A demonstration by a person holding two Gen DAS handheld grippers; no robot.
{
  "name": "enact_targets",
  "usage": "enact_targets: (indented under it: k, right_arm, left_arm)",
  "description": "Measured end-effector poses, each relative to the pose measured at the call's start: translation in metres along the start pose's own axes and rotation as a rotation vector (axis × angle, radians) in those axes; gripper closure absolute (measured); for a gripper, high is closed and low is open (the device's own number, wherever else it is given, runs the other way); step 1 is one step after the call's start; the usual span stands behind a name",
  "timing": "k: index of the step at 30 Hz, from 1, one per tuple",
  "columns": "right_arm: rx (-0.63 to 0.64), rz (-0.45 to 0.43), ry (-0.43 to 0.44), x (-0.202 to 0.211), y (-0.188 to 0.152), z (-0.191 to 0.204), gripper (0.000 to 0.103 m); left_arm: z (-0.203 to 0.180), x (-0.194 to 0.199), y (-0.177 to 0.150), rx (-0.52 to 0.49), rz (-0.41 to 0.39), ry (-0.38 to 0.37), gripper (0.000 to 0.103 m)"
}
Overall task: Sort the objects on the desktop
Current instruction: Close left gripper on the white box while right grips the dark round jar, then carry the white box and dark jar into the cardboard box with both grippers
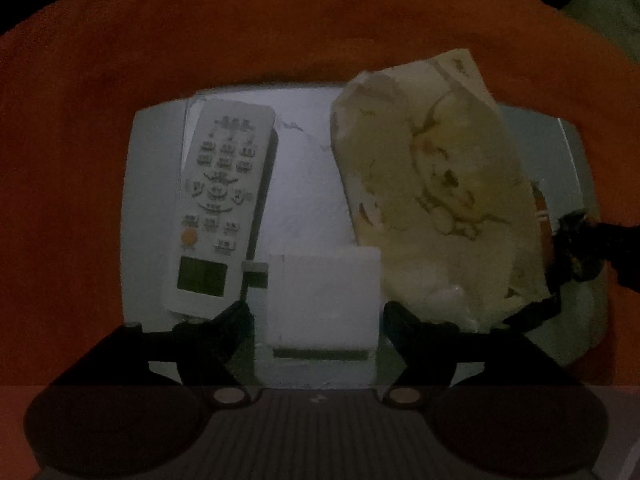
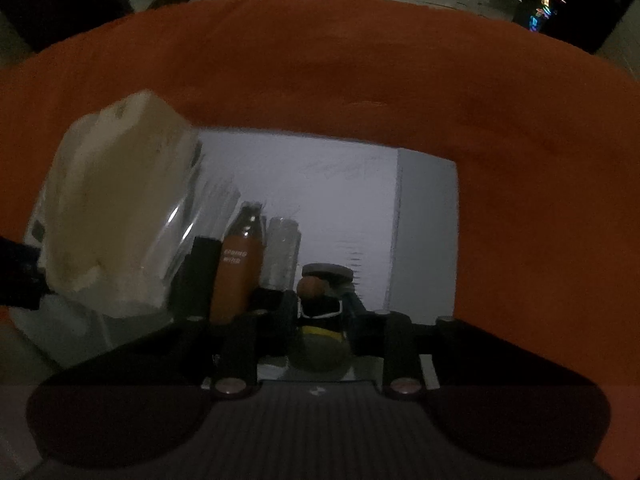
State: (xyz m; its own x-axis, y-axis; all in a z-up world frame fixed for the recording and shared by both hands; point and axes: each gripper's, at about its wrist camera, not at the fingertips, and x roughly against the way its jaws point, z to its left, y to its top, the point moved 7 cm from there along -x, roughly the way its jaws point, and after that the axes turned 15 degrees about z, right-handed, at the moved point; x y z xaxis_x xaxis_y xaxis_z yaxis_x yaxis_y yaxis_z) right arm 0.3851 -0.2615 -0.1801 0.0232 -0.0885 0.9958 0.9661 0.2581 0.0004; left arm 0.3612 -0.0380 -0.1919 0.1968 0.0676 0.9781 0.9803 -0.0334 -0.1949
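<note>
Orange surface point(image 1: 320, 32) carries a white tray point(image 1: 152, 208) where left tongs point(image 1: 318, 316) stand apart around a plain white box point(image 1: 324, 300), a white remote point(image 1: 218, 204) at ten o'clock, while right tongs point(image 2: 320, 312) are clamped on a small figurine point(image 2: 320, 320).

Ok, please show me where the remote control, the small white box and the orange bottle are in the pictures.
remote control point(image 1: 218, 200), left wrist view, on the middle of its button face.
small white box point(image 1: 326, 300), left wrist view, on its top face.
orange bottle point(image 2: 236, 276), right wrist view, on its body below the lettering.
</note>
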Motion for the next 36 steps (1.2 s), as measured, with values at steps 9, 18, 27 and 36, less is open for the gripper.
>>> enact_targets:
  k: [9, 18, 27, 36]
  right_arm:
    - [-0.026, 0.031, -0.011, -0.014, -0.003, 0.000, 0.073]
    - [-0.105, -0.049, 0.035, 0.033, -0.012, -0.019, 0.073]
    - [-0.100, -0.137, 0.084, 0.099, -0.031, -0.003, 0.073]
    - [-0.051, -0.210, 0.106, 0.163, -0.066, 0.041, 0.073]
  left_arm:
    - [-0.007, 0.002, -0.004, -0.048, -0.020, 0.023, 0.049]
    - [-0.005, 0.041, -0.015, -0.042, -0.181, 0.005, 0.051]
    - [0.004, 0.095, -0.047, -0.047, -0.275, -0.016, 0.051]
    - [0.016, 0.138, -0.093, -0.038, -0.343, -0.009, 0.051]
